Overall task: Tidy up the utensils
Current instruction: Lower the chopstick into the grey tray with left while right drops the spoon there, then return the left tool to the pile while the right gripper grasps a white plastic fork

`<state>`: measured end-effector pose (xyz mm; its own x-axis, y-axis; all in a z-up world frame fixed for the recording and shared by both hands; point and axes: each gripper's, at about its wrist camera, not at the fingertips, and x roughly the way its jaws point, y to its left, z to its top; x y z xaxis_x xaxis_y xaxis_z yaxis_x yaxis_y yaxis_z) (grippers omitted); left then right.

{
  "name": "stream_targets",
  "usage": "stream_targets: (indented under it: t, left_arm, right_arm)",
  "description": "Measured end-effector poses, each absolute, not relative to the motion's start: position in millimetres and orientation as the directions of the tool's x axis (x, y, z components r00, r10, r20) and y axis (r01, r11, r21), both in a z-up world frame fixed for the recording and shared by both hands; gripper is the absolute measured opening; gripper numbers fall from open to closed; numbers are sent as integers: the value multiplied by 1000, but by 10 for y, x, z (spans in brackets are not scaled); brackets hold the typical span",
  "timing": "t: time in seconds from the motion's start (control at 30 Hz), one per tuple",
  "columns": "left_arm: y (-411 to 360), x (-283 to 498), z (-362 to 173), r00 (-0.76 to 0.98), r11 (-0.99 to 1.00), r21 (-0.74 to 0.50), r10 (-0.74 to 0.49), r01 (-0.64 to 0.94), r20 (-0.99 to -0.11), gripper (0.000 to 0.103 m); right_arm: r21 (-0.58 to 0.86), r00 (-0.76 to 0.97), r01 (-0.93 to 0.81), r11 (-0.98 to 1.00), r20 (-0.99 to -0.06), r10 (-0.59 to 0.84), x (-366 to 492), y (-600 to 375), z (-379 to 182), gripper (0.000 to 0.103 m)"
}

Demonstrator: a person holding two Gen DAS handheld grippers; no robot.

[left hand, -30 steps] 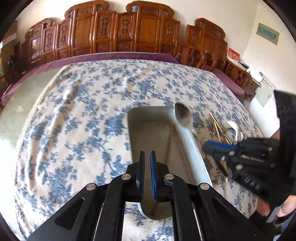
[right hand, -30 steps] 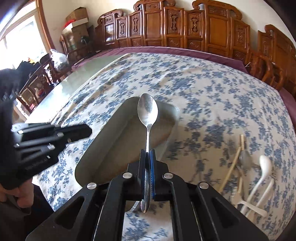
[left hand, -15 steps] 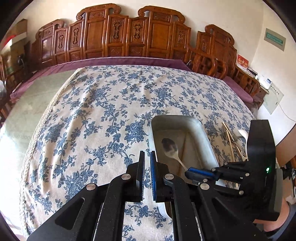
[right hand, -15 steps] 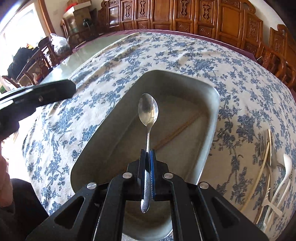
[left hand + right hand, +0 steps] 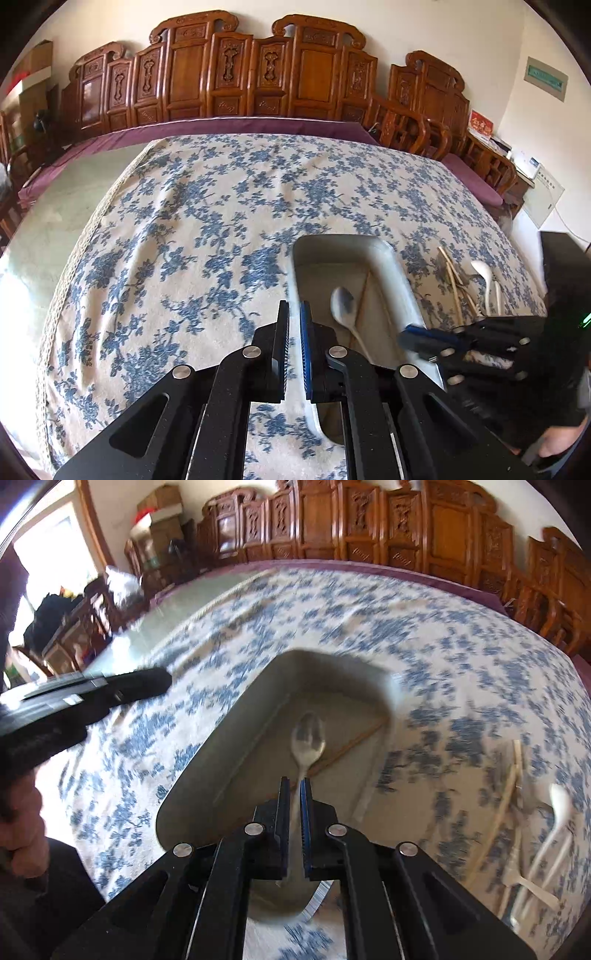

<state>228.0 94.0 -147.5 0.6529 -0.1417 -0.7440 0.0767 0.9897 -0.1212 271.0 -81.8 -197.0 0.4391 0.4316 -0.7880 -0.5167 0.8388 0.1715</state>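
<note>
A metal spoon (image 5: 308, 738) lies in the grey oblong tray (image 5: 236, 734) next to a wooden chopstick (image 5: 351, 742). My right gripper (image 5: 294, 797) sits just above the tray's near end with its jaws slightly parted, and the spoon's handle runs loose between them. In the left wrist view the spoon (image 5: 343, 304) rests on the tray floor (image 5: 402, 280) and the right gripper (image 5: 417, 334) hovers at its handle. My left gripper (image 5: 294, 325) is empty, its jaws a narrow gap apart, above the tray's left rim.
Loose utensils lie on the blue floral tablecloth right of the tray: wooden chopsticks (image 5: 452, 277), a white spoon (image 5: 484, 275) and a fork. They also show in the right wrist view (image 5: 517, 775). Carved wooden chairs line the far side of the table.
My right gripper lowered the spoon into the tray and loosened its hold, so the spoon now lies on the tray floor. The right gripper pulled back toward the near end. The left gripper shifted slightly.
</note>
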Motion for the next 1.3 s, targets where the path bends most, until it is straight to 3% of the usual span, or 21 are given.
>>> stream_targets:
  t: [0.2,0.3,0.37,0.5,0.6,0.7,1.3]
  left_arm:
    - [637,2227,-1422,657,981,-135,-193,138,-729,7]
    - [422,2185,-1409,656,976,-129,-215,177,-723,18]
    - [296,2161,-1415,651,972,-127,-228,199,-724,19]
    - [6,2126,-1475,632,963,-113,-248,246,-734,20]
    - [-174,2101,-1527,621,956,-113,-263,271,-739,20]
    - [-345,2078,-1592,610,950,-99,-268,296,-745,20]
    - [-885,1985,-1885,556,916,-81,-307,394,-772,20]
  right_arm:
    - [116,525,-454,883,-766,370,2554,-1614,-1756,7]
    - [69,548,-411,909,-779,306,2541,-2030,-1791,7]
    - [42,554,-384,922,-789,267,2551,-2273,-1842,7]
    - [-3,545,-347,938,-815,198,2644,-2688,-2018,23]
    - [-16,524,-344,939,-833,178,2738,-2869,-2170,25]
    - [-1,487,-365,931,-853,190,2830,-2917,-2297,34]
    - [29,347,-495,869,-910,228,2845,-2782,-2531,34]
